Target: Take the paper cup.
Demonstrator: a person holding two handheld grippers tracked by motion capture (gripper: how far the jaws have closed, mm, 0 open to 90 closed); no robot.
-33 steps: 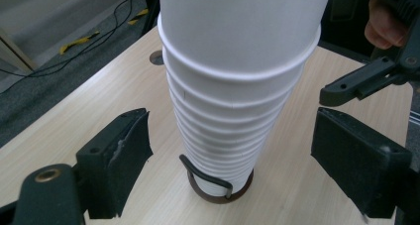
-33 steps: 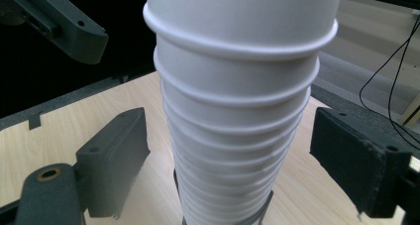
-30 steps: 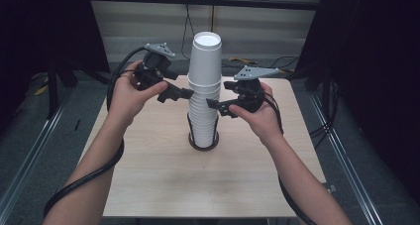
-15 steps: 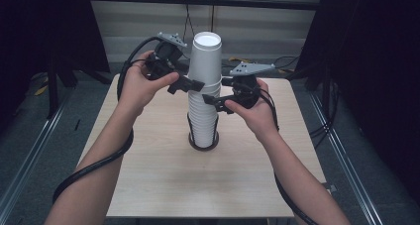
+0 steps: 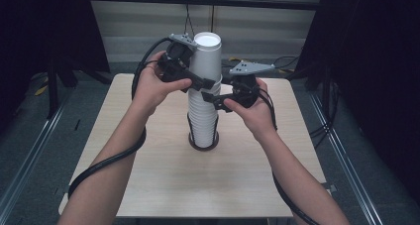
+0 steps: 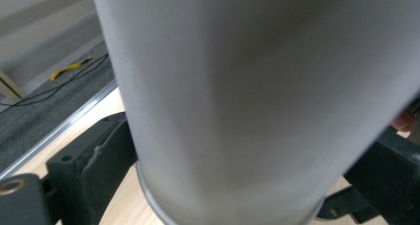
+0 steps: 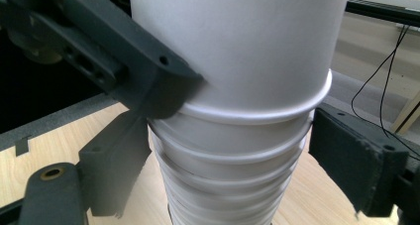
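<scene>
A tall stack of upside-down white paper cups [image 5: 203,118] stands in a black ring base [image 5: 192,143] at the table's middle. My left gripper [image 5: 204,84] reaches in from the left at the top cup [image 5: 207,54]. Its jaws have just been opening and now stand open on either side of that cup [image 6: 247,86]. My right gripper [image 5: 212,99] comes from the right, lower down, and is shut on the stack [image 7: 233,185] just under the top cup's rim [image 7: 257,113], one jaw against each side.
The light wooden table [image 5: 148,175] has bare room all around the stack. Black cables trail from both grippers past the forearms. Metal rails run along the floor at left and right, and dark curtains hang behind.
My left gripper has moved right and farther back, up to the top cup, and its jaws now straddle it. The right gripper and the stack have stayed put.
</scene>
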